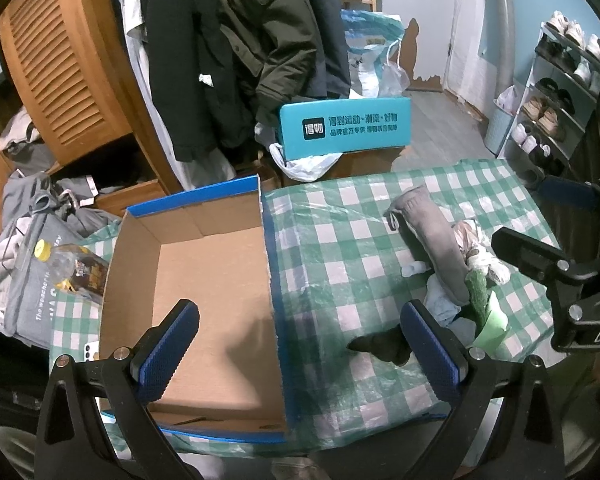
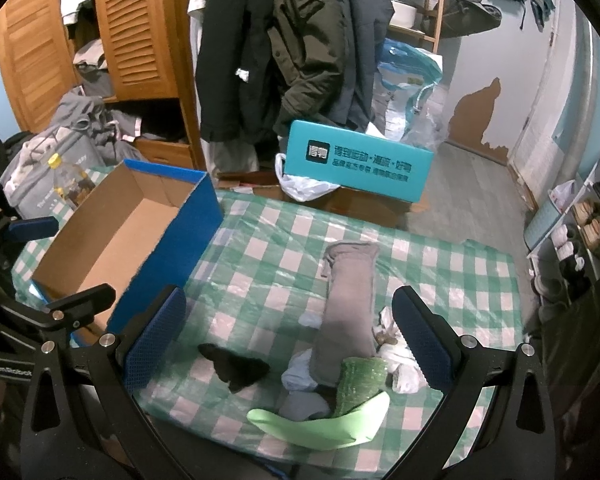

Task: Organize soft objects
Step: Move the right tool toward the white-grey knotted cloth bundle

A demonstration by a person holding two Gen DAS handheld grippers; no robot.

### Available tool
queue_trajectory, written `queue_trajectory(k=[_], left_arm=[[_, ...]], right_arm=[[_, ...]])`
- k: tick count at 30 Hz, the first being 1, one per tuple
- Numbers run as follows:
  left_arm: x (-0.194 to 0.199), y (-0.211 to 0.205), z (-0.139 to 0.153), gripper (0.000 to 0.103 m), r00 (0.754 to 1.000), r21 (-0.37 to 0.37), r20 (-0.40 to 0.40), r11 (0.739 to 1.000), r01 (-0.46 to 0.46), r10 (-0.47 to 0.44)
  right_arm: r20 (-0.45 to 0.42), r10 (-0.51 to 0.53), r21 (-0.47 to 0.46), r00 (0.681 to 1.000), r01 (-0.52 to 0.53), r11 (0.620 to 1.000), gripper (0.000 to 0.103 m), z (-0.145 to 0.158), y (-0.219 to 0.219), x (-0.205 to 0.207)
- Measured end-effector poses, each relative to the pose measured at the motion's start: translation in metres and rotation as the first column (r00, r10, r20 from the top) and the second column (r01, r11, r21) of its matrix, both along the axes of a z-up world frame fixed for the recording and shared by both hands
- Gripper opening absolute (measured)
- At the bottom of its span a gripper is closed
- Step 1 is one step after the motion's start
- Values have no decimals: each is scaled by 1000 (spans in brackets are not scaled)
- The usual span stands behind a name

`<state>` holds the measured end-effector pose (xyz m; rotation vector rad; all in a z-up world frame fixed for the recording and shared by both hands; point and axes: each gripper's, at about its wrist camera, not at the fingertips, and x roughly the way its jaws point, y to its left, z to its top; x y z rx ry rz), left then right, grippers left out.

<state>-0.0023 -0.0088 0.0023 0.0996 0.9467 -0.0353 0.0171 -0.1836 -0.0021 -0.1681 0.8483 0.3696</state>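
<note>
Now we see the soft pile [image 2: 340, 368] on the checked cloth [image 2: 260, 264], beside the empty box [image 2: 112, 240]; nothing is packed yet; both tongs, left [image 1: 300, 344] and right [image 2: 288, 336], gape open, holding nothing; next we pinch one piece.

Green-checked table [image 2: 260, 256] bearing an open cardboard box [image 2: 112, 240], a black sock [image 2: 236, 368], a heap of soft items [image 2: 348, 344].

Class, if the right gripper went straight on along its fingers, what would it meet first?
Probably the grey sock in the soft pile, which lies between the open right gripper; depth is uncertain.
</note>
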Motion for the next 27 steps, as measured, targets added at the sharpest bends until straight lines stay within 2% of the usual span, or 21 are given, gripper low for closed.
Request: queue_trajectory(k=[6, 19, 27], left_arm=[[1, -10, -11, 102, 1000, 12, -22, 1000, 11, -11], [22, -37, -39, 102, 991, 19, -123, 998, 54, -51], [35, -50, -57, 102, 983, 30, -173, 998, 63, -57]], right_arm=[[-21, -26, -11, 999, 26, 1000, 101, -4, -14, 10], [-71, -105, -18, 992, 104, 994, 101, -17, -54, 26], [-125, -174, -29, 977, 172, 985, 101, -37, -86, 38]])
